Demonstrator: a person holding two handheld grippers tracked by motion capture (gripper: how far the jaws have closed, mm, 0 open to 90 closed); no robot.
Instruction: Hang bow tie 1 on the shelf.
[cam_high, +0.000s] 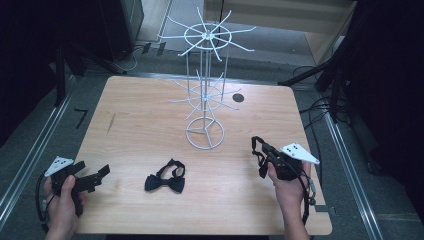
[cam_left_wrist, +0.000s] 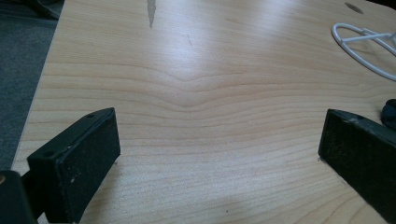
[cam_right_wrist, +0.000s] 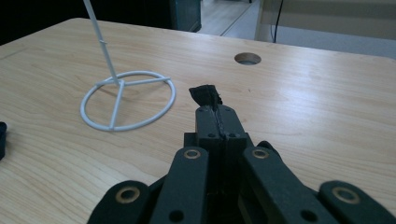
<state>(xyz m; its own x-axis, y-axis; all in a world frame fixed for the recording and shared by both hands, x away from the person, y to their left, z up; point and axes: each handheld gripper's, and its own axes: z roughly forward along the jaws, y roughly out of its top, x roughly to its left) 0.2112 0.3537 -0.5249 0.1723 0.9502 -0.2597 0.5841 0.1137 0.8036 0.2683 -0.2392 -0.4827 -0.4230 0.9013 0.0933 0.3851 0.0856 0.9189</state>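
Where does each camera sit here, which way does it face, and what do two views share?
High view: above the person's side, looking down on the table; both hands, left gripper, right gripper.
Left gripper view: between open jaws, low across the table.
Right gripper view: along shut jaws pinching black fabric.
Shared: white rack base ring.

High view looks down from above – gripper views skim the table (cam_high: 150, 100), sharing the white stand (cam_high: 205, 90).

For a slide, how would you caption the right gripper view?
Right tongs shut on a black strap, white wire stand beyond.
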